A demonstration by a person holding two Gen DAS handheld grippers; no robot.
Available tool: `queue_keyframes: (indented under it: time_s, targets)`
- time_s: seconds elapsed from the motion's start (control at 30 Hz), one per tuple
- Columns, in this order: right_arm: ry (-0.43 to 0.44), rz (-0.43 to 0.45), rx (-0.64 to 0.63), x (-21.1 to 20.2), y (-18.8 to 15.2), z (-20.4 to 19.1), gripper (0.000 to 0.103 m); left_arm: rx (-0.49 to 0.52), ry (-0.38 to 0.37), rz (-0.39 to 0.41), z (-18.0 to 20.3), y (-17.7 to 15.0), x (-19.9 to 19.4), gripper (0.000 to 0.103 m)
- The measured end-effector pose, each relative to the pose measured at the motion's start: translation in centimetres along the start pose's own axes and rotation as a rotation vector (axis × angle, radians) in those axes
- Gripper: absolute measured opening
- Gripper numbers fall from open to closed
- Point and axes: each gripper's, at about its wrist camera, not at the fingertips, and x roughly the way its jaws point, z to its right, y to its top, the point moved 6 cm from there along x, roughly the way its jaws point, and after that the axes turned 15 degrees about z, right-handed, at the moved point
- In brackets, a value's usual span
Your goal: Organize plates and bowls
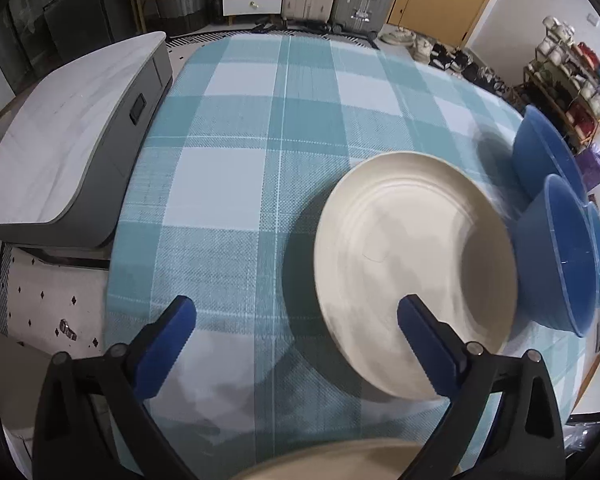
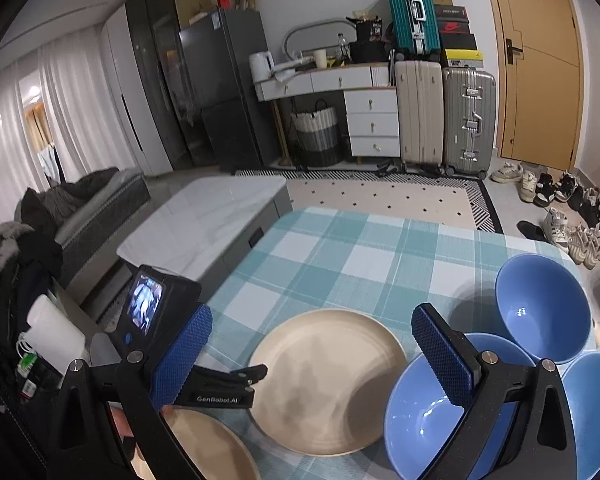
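Observation:
A cream plate lies flat on the teal checked tablecloth. A second cream plate sits at the near edge, below my left gripper. Three blue bowls cluster to the right of the first plate; they also appear in the left wrist view. My left gripper is open, its right finger over the first plate's near rim. My right gripper is open above the plate and the nearest bowl, holding nothing.
A low grey cabinet with a pale top stands off the table's left side. A shoe rack is beyond the right edge. Suitcases and drawers stand at the far wall. The left gripper's screen unit sits left of the plates.

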Motion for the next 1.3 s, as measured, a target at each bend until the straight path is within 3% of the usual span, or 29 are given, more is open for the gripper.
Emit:
queue_keyframes:
  time_s: [0.07,0.13,0.23,0.37,0.5,0.57,0.77,1.03,1.3]
  targets:
    - [0.000,-0.009,0.000,0.5,-0.3,0.2,0.102,0.004,-0.017,-0.016,0.1,-0.1,0.7,0.095]
    - [0.001,-0.014,0.003,0.8,-0.4,0.3,0.102,0.002,-0.022,-0.042,0.1,-0.3,1.3,0.080]
    - [0.005,-0.021,0.009,1.1,-0.7,0.5,0.102,0.002,-0.043,-0.065,0.3,-0.6,1.8,0.070]
    - [0.018,-0.046,0.009,1.7,-1.3,0.4,0.102,0.004,-0.036,-0.066,0.2,-0.7,2.2,0.069]
    - [0.016,-0.067,-0.016,2.3,-1.9,0.0,0.102,0.000,-0.062,-0.088,0.2,-0.9,2.5,0.040]
    - [0.019,-0.079,-0.017,2.5,-2.1,-0.1,0.102,0.014,-0.065,-0.089,0.5,-0.9,2.5,0.033]
    - [0.018,-0.093,-0.024,2.8,-2.4,-0.2,0.102,-0.011,-0.072,-0.057,0.3,-0.6,2.2,0.030]
    - [0.017,-0.100,-0.021,2.7,-2.8,-0.1,0.102,0.044,-0.119,-0.092,1.6,-1.2,2.1,0.012]
    - [0.018,-0.131,-0.026,2.8,-3.7,0.1,0.102,0.042,-0.144,-0.093,1.4,-1.2,2.1,0.010]
